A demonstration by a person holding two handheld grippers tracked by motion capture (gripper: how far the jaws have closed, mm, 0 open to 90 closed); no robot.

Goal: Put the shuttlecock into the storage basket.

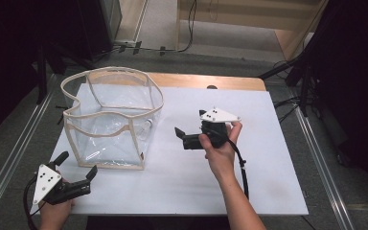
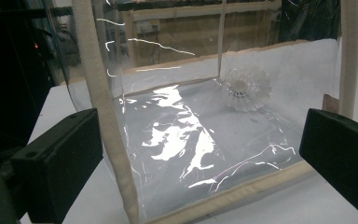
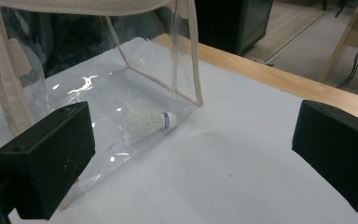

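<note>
No readable writing is showing. A shuttlecock (image 3: 145, 123) is lying inside the clear bag (image 1: 110, 120) on the bench (image 1: 268, 158); left tongs (image 1: 79, 170) and right tongs (image 1: 179, 136) are gaping wide, empty.

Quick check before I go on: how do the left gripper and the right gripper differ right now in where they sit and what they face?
The left gripper sits at the table's near left corner; the right gripper is held mid-table. The left gripper faces the clear bag's near corner, while the right gripper faces the side wall where the shuttlecock lies. Both have open, empty jaws and point at the bag.
</note>
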